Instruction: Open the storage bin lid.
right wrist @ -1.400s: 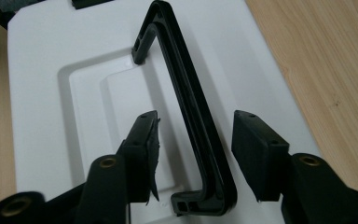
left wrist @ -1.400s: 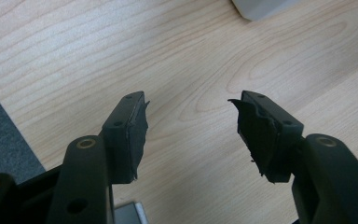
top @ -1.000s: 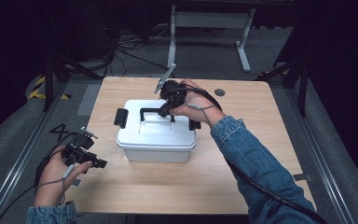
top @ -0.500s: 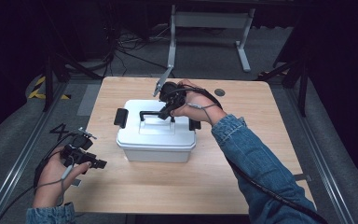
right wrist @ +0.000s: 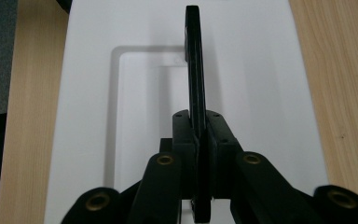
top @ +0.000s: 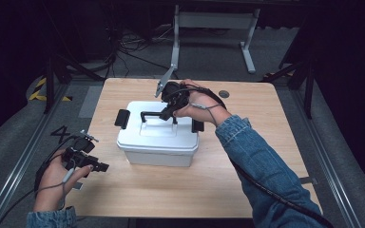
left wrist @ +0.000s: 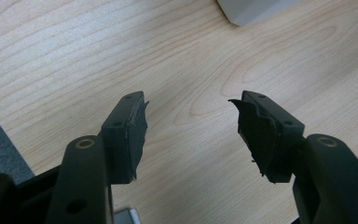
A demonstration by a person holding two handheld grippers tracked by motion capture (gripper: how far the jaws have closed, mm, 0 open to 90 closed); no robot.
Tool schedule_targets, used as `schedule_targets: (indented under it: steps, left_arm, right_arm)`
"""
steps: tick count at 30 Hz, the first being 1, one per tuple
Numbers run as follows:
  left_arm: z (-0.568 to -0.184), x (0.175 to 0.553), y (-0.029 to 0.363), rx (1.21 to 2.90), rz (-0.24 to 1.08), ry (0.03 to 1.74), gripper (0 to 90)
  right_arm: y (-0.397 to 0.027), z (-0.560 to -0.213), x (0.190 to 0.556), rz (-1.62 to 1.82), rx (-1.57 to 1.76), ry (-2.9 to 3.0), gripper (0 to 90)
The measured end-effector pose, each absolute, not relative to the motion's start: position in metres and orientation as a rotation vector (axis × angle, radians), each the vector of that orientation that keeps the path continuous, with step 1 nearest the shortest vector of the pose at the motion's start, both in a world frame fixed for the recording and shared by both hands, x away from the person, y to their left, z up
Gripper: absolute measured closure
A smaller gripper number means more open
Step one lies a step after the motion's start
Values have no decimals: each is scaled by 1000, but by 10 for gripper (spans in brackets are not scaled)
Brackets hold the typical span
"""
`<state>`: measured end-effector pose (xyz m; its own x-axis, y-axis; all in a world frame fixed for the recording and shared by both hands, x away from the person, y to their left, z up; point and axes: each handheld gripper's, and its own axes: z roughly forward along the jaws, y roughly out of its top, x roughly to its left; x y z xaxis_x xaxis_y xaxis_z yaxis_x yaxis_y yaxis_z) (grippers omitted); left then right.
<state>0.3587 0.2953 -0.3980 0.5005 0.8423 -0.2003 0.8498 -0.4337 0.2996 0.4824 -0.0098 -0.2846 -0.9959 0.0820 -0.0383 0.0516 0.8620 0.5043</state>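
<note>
Right gripper over lid of white rectangular plastic storage box, jaws just closed, now clamped on box's black plastic carry handle; handle stands upright between pads. Box sits mid-table on light wooden tabletop, black side latches at both ends. Left gripper near table's left front edge, well apart from box, jaws spread wide, nothing between them. No brand, label or legible writing on box.
</note>
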Motion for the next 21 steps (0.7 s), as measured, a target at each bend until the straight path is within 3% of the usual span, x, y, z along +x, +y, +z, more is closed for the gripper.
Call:
schedule_targets:
  steps: [21]
  left_arm:
    - [-401, 363, 290, 2414, -31, 1396, 428]
  right_arm:
    - [-43, -244, 481, 930, 174, 2903, 846]
